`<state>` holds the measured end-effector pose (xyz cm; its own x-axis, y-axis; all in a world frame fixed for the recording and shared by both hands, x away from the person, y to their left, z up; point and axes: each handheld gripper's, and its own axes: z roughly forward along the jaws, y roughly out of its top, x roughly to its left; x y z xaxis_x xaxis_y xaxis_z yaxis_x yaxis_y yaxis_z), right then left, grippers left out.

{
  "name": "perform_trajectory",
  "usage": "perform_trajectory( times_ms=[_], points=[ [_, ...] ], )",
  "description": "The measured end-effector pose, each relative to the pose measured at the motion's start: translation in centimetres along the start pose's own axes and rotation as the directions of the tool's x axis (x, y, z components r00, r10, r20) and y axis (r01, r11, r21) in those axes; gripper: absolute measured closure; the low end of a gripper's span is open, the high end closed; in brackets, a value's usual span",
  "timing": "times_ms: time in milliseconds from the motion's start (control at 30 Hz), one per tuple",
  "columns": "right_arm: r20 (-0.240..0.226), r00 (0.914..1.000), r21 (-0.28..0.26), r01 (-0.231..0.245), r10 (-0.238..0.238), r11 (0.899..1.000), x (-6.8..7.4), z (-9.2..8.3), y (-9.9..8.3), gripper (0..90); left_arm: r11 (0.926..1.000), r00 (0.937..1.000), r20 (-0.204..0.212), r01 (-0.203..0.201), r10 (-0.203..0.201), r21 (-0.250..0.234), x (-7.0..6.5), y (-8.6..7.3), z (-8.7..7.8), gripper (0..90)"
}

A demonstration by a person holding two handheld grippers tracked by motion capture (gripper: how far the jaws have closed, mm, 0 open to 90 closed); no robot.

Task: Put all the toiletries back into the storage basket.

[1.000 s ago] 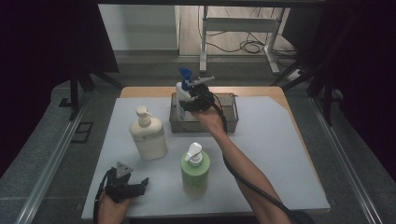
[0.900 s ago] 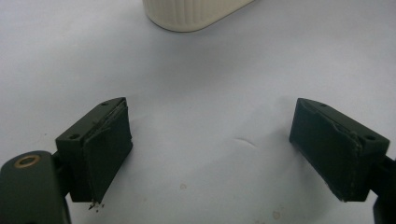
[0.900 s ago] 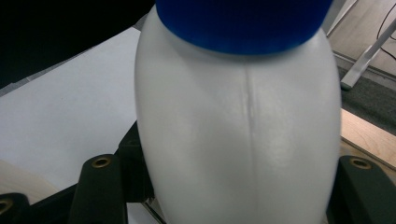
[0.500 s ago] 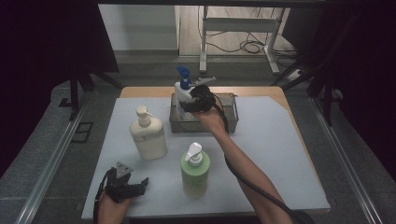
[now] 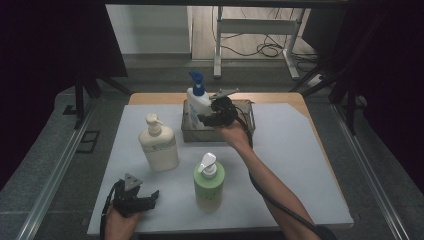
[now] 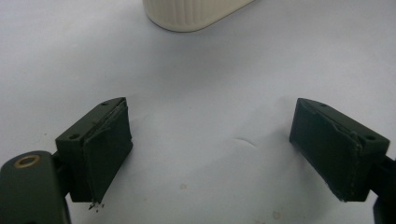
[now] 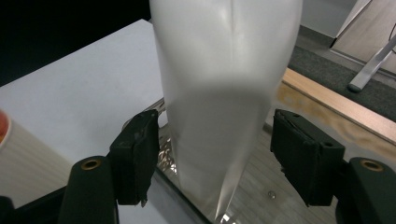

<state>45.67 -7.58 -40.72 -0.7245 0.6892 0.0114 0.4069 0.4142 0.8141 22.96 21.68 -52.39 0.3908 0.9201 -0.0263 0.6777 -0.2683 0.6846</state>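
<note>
A white bottle with a blue pump [image 5: 196, 100] stands upright in the left end of a metal basket [image 5: 240, 131] at the back of the white board. My right gripper [image 5: 209, 116] reaches in from the right. In the right gripper view the white bottle [image 7: 224, 84] stands between the two pads [image 7: 137, 158], with a thin gap on each side. The jaws have just been opening a little and do not press on it. Near the front left edge my left gripper [image 5: 141, 201] rests open on the board, and nothing lies between its pads [image 6: 105, 149].
A cream pump bottle [image 5: 159, 146] stands left of centre, and its base [image 6: 196, 14] is just ahead of the left gripper. A green pump bottle [image 5: 209, 184] stands at front centre, beside my right forearm. The board's right half is bare. Dark curtains and table legs lie beyond.
The right hand has shifted very slightly beside the white bottle, which stays upright in the basket. The left gripper has kept still.
</note>
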Motion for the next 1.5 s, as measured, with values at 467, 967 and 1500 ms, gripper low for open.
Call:
perform_trajectory(
  times_ms=[467, 967, 1500],
  points=[
    [-0.032, 0.9995, 0.071, 0.006, -0.004, 0.997, -0.7, -0.8, -2.0, 54.3, 1.0, 1.0, 0.0, 0.0, 0.0, 0.0, 0.0, 0.0, 0.0, 12.6],
    [-0.004, 0.9999, 0.085, -0.013, 0.013, 0.996, -2.5, 0.1, -3.6, 88.7, 1.0, 1.0, -0.003, 0.0, 0.0, -0.001, 0.0, 0.0, 0.0, 12.6],
    [0.016, 0.9976, 0.134, -0.068, 0.067, 0.989, -2.6, 2.8, -4.4, 89.6, 1.0, 1.0, 0.001, 0.002, -0.002, -0.001, 0.0, 0.0, 0.0, 12.5]
  ],
)
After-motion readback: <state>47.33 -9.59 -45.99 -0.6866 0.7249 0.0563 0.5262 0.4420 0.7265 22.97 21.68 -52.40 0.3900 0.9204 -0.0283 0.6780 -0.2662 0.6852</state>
